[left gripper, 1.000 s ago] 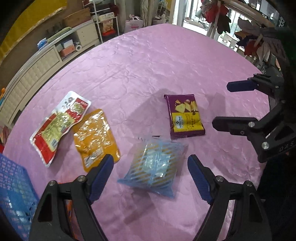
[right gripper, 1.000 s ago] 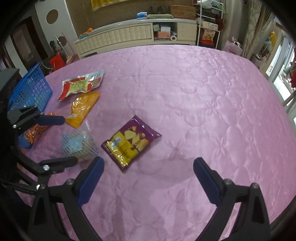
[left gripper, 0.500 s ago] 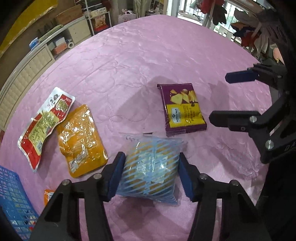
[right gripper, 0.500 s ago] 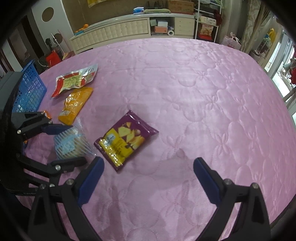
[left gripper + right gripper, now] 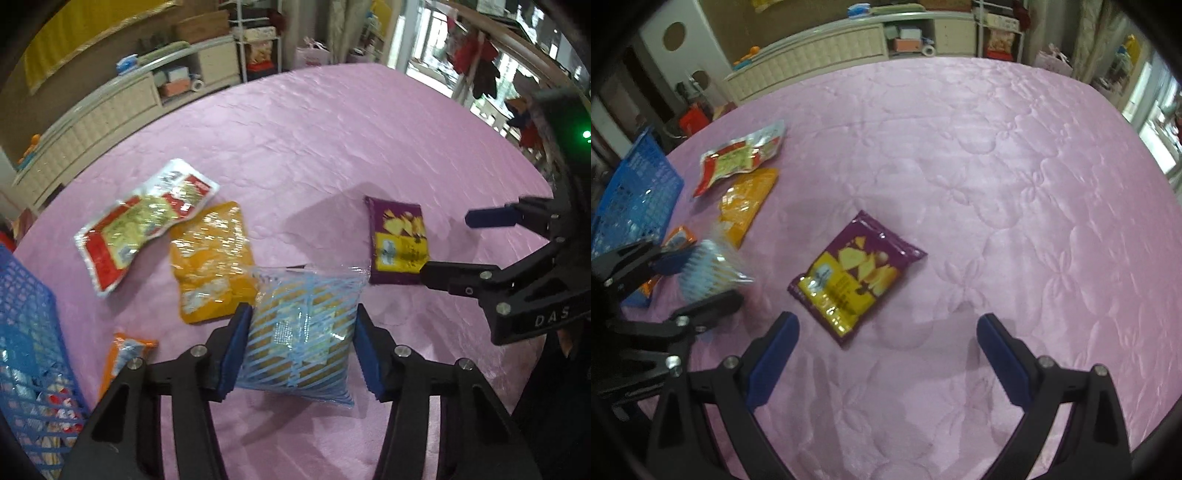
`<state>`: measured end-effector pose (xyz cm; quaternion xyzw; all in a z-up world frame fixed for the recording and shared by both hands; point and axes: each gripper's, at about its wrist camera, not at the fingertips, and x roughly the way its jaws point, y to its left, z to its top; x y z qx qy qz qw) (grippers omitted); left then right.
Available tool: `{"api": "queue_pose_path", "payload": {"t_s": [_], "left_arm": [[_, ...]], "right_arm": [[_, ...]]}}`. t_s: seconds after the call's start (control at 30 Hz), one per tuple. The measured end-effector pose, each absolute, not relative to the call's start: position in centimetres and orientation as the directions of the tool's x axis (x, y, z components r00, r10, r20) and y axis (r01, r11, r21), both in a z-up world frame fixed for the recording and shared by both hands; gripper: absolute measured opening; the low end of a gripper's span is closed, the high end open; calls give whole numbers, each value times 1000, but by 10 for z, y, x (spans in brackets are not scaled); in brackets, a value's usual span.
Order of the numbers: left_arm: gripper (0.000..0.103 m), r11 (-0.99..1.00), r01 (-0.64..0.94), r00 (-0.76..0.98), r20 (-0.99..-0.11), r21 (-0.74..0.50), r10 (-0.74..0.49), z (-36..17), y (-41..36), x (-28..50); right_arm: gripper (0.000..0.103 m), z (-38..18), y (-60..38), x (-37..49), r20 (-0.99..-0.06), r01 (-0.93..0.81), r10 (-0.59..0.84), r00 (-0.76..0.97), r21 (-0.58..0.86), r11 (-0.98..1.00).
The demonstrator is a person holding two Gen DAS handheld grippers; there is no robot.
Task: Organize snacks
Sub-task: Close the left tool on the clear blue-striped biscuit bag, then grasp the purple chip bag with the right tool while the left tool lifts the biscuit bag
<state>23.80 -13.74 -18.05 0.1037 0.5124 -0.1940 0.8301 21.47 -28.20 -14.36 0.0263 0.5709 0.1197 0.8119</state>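
Observation:
My left gripper (image 5: 303, 315) is shut on a clear packet with blue stripes (image 5: 299, 343), its blue pads pressing both sides. The packet throws a shadow on the pink tablecloth (image 5: 332, 147) below it. In the right wrist view the same packet (image 5: 709, 269) looks blurred between the left fingers. My right gripper (image 5: 886, 321) stands open just in front of a purple and yellow chip bag (image 5: 857, 275), with nothing between its fingers. In the left wrist view the right gripper (image 5: 445, 245) sits beside that bag (image 5: 399, 240).
A red and silver packet (image 5: 140, 221), an orange packet (image 5: 210, 262) and a small orange packet (image 5: 122, 354) lie to the left. A blue mesh basket (image 5: 26, 332) with snacks in it stands at the table's left edge. A white cabinet (image 5: 831, 51) lines the far wall.
The left jaws went from wide open around the striped packet to shut on it, and the packet has shifted left, nearer the basket. The right gripper stayed open and hardly moved.

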Motion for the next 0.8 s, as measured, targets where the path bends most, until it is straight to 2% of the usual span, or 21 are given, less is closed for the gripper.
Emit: {"api": "queue_pose_path", "payload": {"t_s": [0.1,0.27,0.53,0.6,0.67,0.8], "left_arm": [[52,915,401,428,-891,40,-149,-182,-130,246],[51,935,354,451,-881,29,-144,-181,-119,254],[51,941,337,475,-859,-22,-190,-183,-113,254],[51,943,332,472,-861,-28,-192,-186,-110,256],[51,945,327,470,-862,-32,-191,-188,-109,253],[51,947,319,466,-867,-21,-176,-189,-105,253]], "right_arm": [[99,-144,-280,223,-919,-132,240,312,209,969],[99,-148,-270,242,-923,-61,251,292,243,968],[98,-154,-238,250,-939,-111,142,314,113,987],[96,-156,-229,248,-940,-142,102,326,58,988],[87,-156,-221,245,-936,-168,60,347,1,986],[68,-153,-208,242,-929,-220,84,361,2,976]]}}
